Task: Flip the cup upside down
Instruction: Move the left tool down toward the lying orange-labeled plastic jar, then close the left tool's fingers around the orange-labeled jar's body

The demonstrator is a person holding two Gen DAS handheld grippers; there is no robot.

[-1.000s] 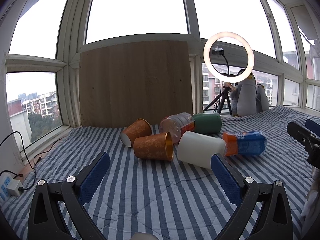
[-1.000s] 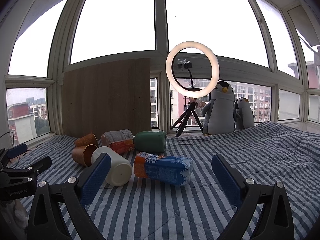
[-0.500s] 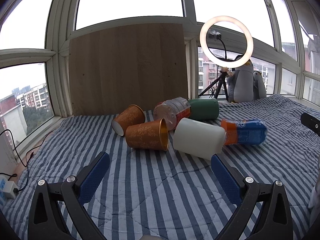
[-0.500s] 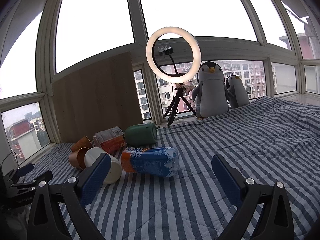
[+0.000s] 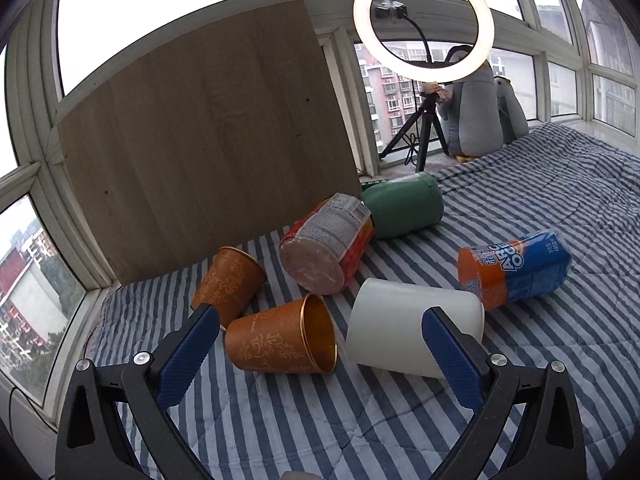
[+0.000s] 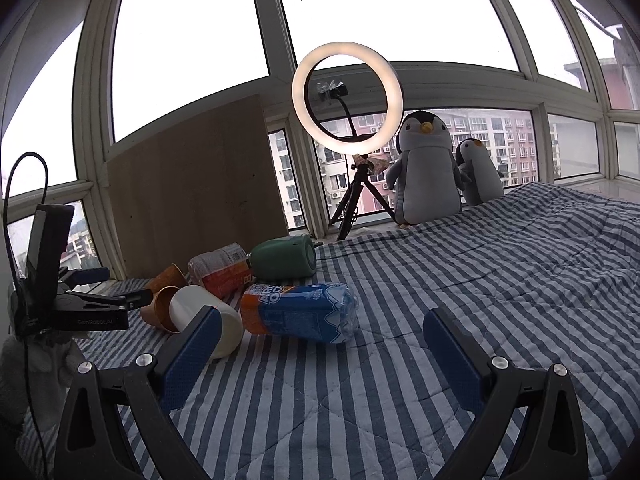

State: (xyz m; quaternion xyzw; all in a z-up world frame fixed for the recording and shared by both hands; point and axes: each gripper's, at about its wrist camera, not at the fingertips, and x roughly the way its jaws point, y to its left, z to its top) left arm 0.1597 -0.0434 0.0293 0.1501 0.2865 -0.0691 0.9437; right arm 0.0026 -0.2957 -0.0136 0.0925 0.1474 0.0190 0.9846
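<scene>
A blue-and-white striped quilt (image 5: 360,420) spreads beneath and ahead of the left gripper (image 5: 320,314). Ahead and to its left, a wooden board (image 5: 208,140) leans against the window frames. Ahead and slightly right lies a clear-wrapped tub with a red label (image 5: 328,244), touching a green container (image 5: 404,208) on its side beyond it. Further right, a blue-and-orange wrapped package (image 5: 520,266) lies on the quilt. Far ahead to the right, a lit ring light (image 5: 362,20) stands on a tripod (image 5: 426,128), beside a large penguin plush (image 5: 476,120) and a smaller penguin plush (image 5: 510,108). Apartment blocks (image 5: 394,92) show through the glass.
</scene>
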